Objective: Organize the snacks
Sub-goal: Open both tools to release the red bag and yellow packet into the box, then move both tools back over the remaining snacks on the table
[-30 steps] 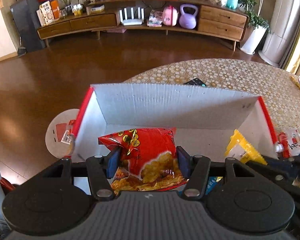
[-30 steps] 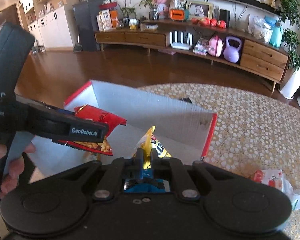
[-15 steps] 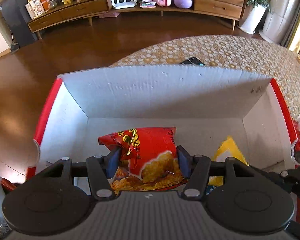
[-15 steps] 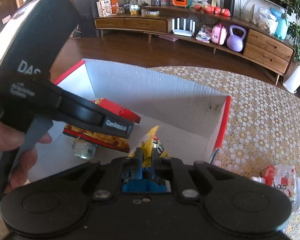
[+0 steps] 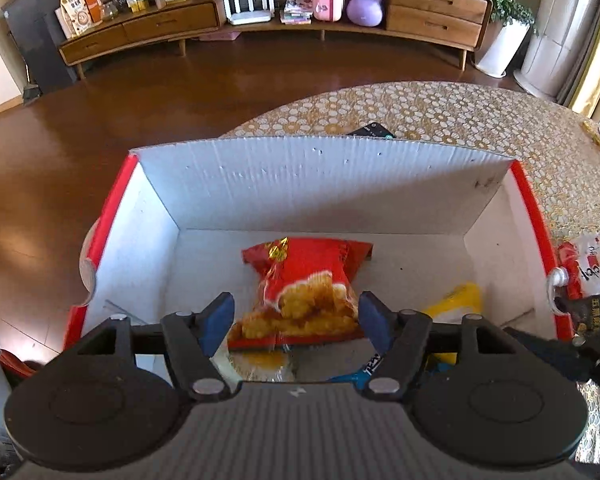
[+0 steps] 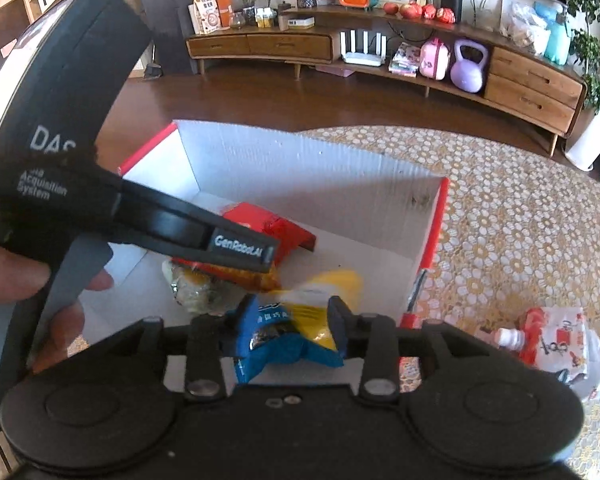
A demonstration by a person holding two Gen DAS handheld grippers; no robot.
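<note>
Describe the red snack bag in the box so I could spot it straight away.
Find the white cardboard box with red edges on the patterned tablecloth. On its floor, between the left gripper's open blue pads, lies the red snack bag. Unlike the yellow packet beside it, it is bright red and pictures golden fried pieces.

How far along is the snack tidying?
Partway. The red chip bag and the yellow packet are in the white box. Both the left hand-held gripper and the right hand-held gripper have just been opening, letting go. A red-and-white packet still lies on the table.
</note>
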